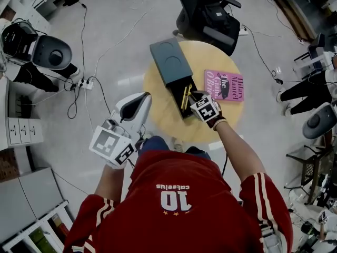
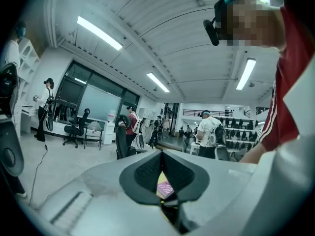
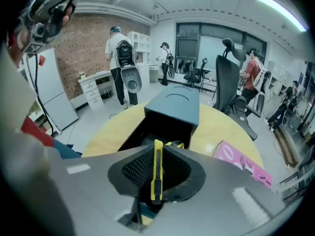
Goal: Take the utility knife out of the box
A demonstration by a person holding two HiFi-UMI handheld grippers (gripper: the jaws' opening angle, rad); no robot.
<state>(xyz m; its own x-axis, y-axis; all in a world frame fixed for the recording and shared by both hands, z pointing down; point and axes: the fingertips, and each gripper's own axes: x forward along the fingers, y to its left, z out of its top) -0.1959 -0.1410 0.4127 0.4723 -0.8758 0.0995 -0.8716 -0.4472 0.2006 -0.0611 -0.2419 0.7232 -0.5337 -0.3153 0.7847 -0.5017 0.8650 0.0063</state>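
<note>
Knife in hand: the right gripper clamps its jaws on the yellow utility knife, which runs lengthwise between the pads. The open dark box lies just ahead of and below them on the round table. The left gripper hangs aside, closed on nothing. The lift-out appears under way; next, raising the knife clear of the box calls for a firm grip.

Left hand-held gripper sat near level, jaws together; right hand-held gripper pitched steeply down, clamped on utility knife.
</note>
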